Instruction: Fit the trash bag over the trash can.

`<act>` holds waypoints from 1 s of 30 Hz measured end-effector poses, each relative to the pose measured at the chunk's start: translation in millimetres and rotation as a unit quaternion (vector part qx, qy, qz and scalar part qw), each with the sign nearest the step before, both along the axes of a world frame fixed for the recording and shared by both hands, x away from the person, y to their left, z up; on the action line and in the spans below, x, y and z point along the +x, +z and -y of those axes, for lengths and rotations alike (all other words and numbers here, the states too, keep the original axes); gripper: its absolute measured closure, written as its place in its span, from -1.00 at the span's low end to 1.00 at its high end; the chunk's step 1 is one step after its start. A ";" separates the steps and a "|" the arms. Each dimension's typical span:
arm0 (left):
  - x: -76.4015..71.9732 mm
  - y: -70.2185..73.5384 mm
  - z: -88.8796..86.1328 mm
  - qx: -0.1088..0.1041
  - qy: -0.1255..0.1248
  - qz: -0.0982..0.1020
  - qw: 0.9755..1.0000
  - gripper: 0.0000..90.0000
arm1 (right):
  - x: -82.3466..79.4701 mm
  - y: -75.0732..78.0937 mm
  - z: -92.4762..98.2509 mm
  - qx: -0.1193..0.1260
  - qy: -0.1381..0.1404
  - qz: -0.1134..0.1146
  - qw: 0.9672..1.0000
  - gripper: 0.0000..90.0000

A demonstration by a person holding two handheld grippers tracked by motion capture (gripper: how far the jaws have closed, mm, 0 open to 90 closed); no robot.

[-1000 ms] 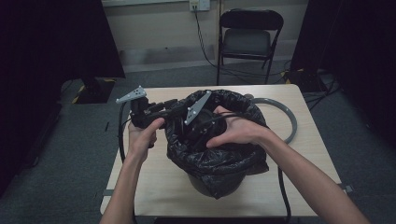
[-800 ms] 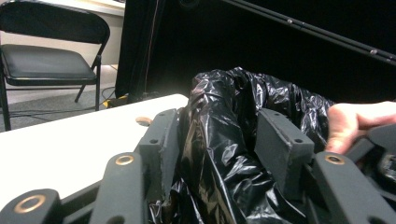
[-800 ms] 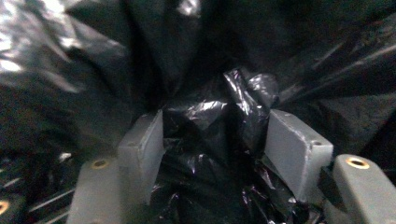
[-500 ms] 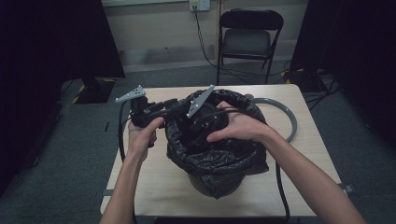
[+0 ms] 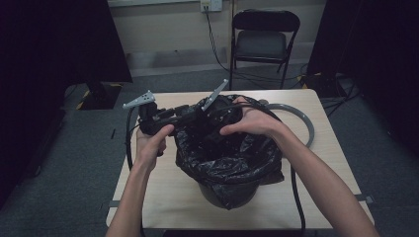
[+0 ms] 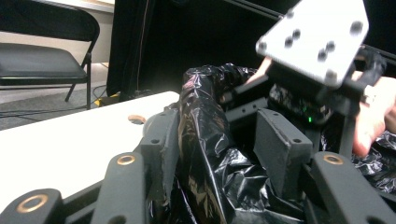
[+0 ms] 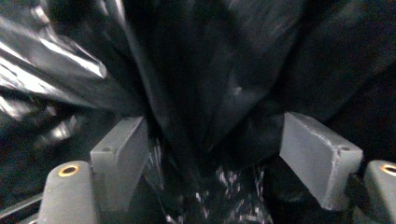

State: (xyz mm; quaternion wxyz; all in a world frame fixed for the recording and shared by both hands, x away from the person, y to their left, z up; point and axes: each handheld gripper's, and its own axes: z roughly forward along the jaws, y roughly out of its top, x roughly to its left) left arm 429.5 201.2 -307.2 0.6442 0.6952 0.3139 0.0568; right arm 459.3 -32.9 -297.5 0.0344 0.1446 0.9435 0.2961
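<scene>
Left claw (image 6: 212,154) pinches the black bin liner's (image 5: 232,163) rim over the bin (image 5: 225,195) on the desk (image 5: 163,190). Right claw (image 7: 224,158), just beside it, has just been opening, liner between its spread jaws. Liner mostly draped; rim needs settling.

A: Far wall (image 5: 163,29) pale, outlet (image 5: 207,5) at top with cords hanging down. Black folding chair (image 5: 264,42) stands before it.

B: Noted. Floor (image 5: 74,163) grey carpet. Dark curtains (image 5: 54,44) left and right. Light wood table (image 5: 163,187) centre, cables (image 5: 341,94) far right. Room dim.
</scene>
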 end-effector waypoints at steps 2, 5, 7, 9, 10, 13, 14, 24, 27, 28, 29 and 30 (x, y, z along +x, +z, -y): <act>-0.2 0.3 -0.3 0.002 0.004 0.001 1.000 0.06 | -1.9 1.8 0.1 0.002 0.007 -0.001 1.000 -0.45; 0.3 0.6 -1.2 0.003 0.007 0.001 1.000 0.05 | -2.6 11.7 3.8 0.037 0.006 -0.006 0.999 -0.41; 1.2 1.1 -1.6 0.004 0.008 0.002 1.000 0.04 | -3.0 21.5 10.4 0.058 0.008 -0.012 0.998 -0.39; 2.2 2.0 -0.6 0.001 0.010 0.002 1.000 0.04 | -1.9 27.4 15.8 0.070 0.013 -0.012 0.997 -0.39; 2.3 2.4 -0.4 0.004 0.009 0.003 1.000 0.04 | -1.5 30.5 19.0 0.079 0.014 -0.013 0.997 -0.39; 0.9 3.8 1.2 0.006 0.014 0.006 1.000 0.00 | -0.2 35.6 23.9 0.082 0.019 -0.010 0.996 -0.39; 0.2 4.3 1.7 0.010 0.015 0.008 1.000 0.00 | 0.1 37.3 25.3 0.081 0.018 -0.004 0.997 -0.39; -2.3 4.2 0.2 0.027 0.030 0.014 0.999 -0.07 | 1.5 60.3 42.0 0.100 0.014 0.001 0.995 -0.38; -3.3 4.4 -0.9 0.028 0.034 0.014 0.999 -0.12 | 4.2 69.4 49.1 0.123 0.005 0.008 0.992 -0.35; -3.5 4.7 -1.8 0.028 0.037 0.013 0.999 -0.13 | 5.3 71.5 51.5 0.121 -0.001 0.013 0.993 -0.35; -3.5 4.8 -2.5 0.028 0.039 0.013 0.999 -0.16 | 6.3 73.4 55.1 0.118 -0.004 0.016 0.993 -0.35; -3.9 4.8 -3.4 0.024 0.042 0.011 0.999 -0.17 | 6.6 74.6 57.5 0.119 -0.008 0.018 0.993 -0.35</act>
